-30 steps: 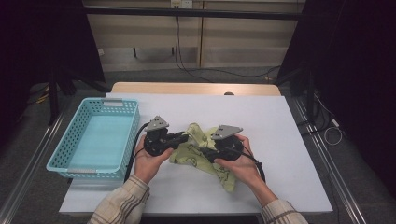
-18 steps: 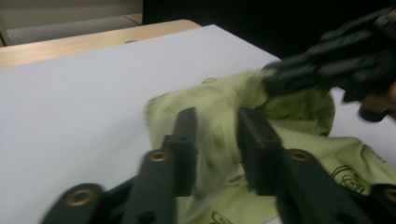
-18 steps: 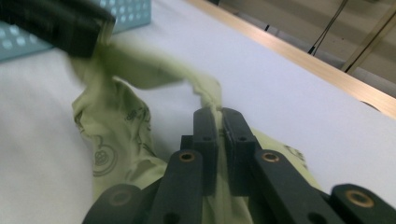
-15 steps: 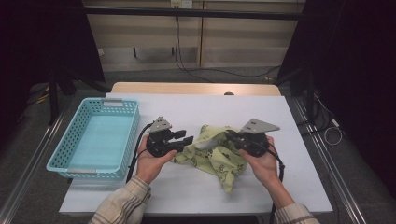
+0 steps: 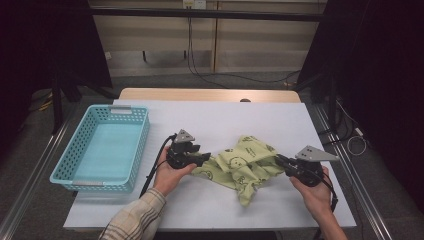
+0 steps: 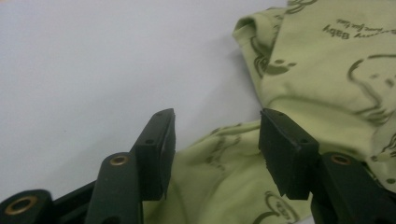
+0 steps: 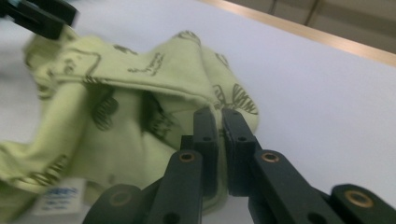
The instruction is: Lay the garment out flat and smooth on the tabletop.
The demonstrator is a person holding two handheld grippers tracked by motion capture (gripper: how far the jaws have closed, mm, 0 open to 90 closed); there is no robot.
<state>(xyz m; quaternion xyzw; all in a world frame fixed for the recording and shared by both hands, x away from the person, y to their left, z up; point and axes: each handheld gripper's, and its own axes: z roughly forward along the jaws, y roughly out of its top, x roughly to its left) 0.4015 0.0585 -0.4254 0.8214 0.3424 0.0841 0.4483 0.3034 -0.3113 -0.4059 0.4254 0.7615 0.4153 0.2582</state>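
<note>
A light green baby garment with dark prints lies crumpled on the white table. My right gripper is at its right edge, shut on a fold of the cloth; the right gripper view shows the jaws pinching the garment. At the garment's left corner my left gripper is open, and its jaws have just been opening. In the left gripper view those jaws stand apart, and the garment lies under the gap, untouched by the pads. The left gripper's tip also shows in the right gripper view, top left.
A turquoise plastic basket with nothing in it stands at the table's left side. Bare white table lies behind the garment and in front of it. A wooden edge runs along the table's far side.
My right gripper has moved right with the cloth in it, stretching the garment out. The left gripper has sunk a little, and its jaws have opened off the cloth.
</note>
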